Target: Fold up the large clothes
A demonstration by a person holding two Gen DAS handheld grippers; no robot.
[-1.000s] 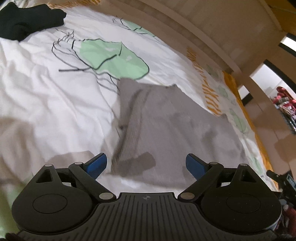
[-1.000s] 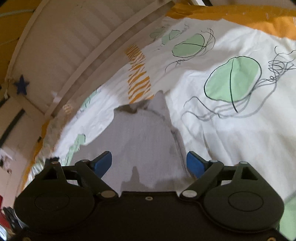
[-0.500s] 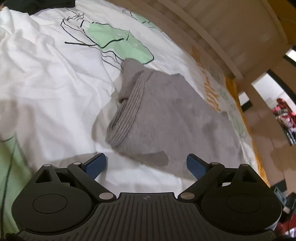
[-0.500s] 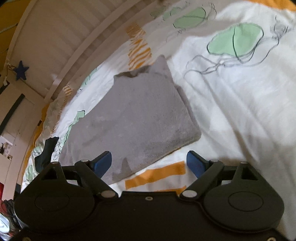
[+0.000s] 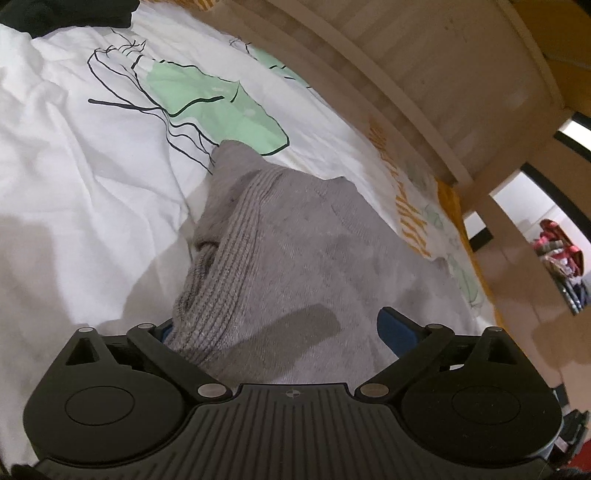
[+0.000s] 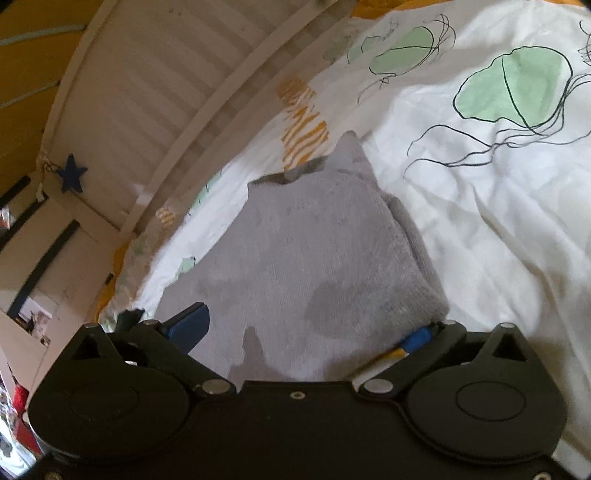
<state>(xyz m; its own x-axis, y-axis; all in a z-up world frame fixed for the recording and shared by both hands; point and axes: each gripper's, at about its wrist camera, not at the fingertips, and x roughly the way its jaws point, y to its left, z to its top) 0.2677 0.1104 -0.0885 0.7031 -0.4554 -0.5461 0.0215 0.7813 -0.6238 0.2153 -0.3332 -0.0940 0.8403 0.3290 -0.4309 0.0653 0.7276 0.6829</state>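
Note:
A grey knit garment [image 5: 295, 258] lies folded on a white bedspread [image 5: 74, 166] with green jellyfish prints. Its ribbed hem [image 5: 229, 266] runs along its left side in the left wrist view. My left gripper [image 5: 280, 328] is open, its blue fingers on either side of the garment's near end, the left finger partly hidden under the hem. In the right wrist view the same garment [image 6: 314, 258] fills the middle. My right gripper [image 6: 306, 332] is open around its near edge, the right finger tucked under the thick folded corner.
A wooden slatted bed rail [image 5: 424, 74] runs along the far side of the bed and shows in the right wrist view [image 6: 166, 92] with a blue star [image 6: 74, 177] hanging on it. A black garment [image 5: 66, 14] lies at the far left corner.
Both grippers have moved down and forward onto the garment; its near end now sits between each pair of open fingers, where earlier it lay ahead of them.

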